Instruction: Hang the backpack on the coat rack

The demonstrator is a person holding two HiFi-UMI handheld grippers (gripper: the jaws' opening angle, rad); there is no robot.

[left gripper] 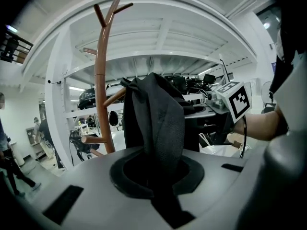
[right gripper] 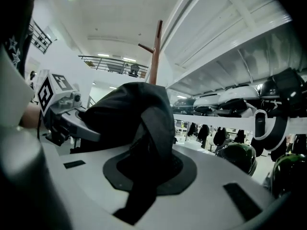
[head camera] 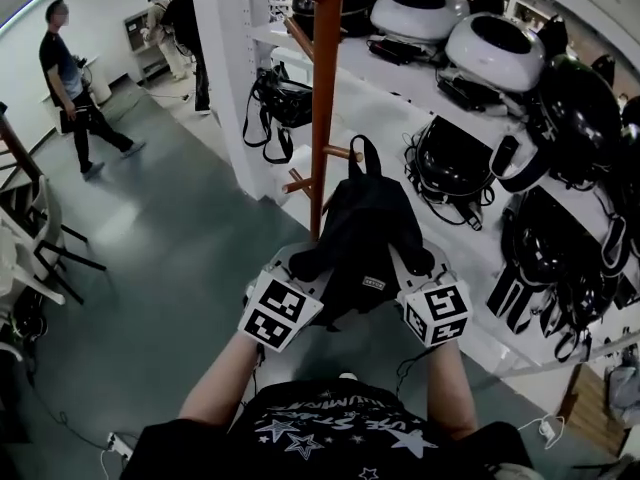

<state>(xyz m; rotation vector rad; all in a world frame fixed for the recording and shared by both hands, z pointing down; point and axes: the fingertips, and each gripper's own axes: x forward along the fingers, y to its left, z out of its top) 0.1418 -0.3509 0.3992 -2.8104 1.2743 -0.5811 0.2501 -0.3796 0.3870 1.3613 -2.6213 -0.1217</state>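
Obs.: black soft-fabric backpack [head camera: 365,230] is held in the air between both grippers, just in front of the brown wooden tree-shaped coat rack [head camera: 325,88]. Its thin top carry loop [head camera: 366,158] stands upright, near the short lower peg [head camera: 343,153] but apart from it.

Left hand-held gripper [head camera: 297,273]: jaws closed down on a bunched fold of the backpack's cloth. Right hand-held gripper [head camera: 413,271]: the same, pinching a fold on the opposite side.

Handling (judgement): the bag sags and creases between the two grips, so it reads as limp, light and probably near empty. It is not fragile. Pinched cloth can creep out of the jaws. The best hold is high on both sides of the loop, which keeps the loop open and raised for a peg.
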